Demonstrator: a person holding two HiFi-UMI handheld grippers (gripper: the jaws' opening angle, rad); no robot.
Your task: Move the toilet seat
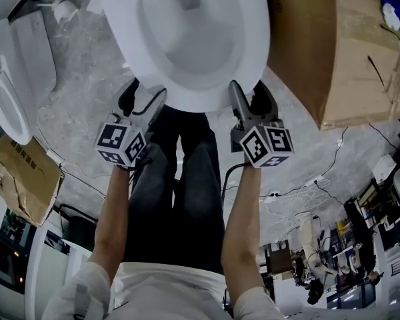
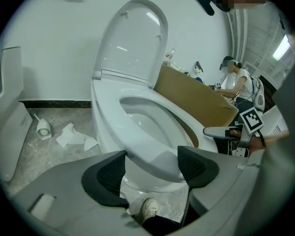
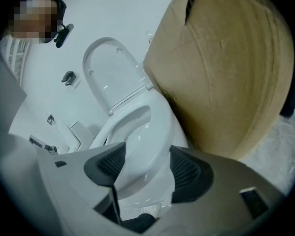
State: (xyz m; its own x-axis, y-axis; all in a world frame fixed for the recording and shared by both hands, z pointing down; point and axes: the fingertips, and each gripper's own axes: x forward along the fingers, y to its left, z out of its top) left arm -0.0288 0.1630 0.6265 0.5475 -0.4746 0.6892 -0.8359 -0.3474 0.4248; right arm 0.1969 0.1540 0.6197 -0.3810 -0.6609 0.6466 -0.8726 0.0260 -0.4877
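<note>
At the toilet's front edge, the toilet seat (image 1: 200, 99) lies nearly flat over the bowl (image 1: 187, 39). Its long axis runs from the hinge under the upright lid (image 2: 132, 43) toward the person's legs (image 1: 180, 179). The rounded front end points at the person and the hinge end at the wall.

The left gripper (image 2: 151, 163) and right gripper (image 3: 146, 166) sit side by side at that front rim. Each has its jaws wide apart with the rim in the gap. The pads (image 2: 110, 173) reach its edge, but no pinch shows, so the seat looks propped rather than clamped. Whether it is clear of the bowl I cannot tell.

The main risk, I judge, is a slip. Smooth plastic on unclamped jaws can slide off as the seat tilts up, and it would slam onto the bowl. One gripper rising ahead of the other would twist the hinge. The rim also swings back along an arc, so jaws that fail to follow would lose it. The cardboard box (image 3: 226, 68) stands just beside the toilet on the right, where the right gripper could scrape it.
</note>
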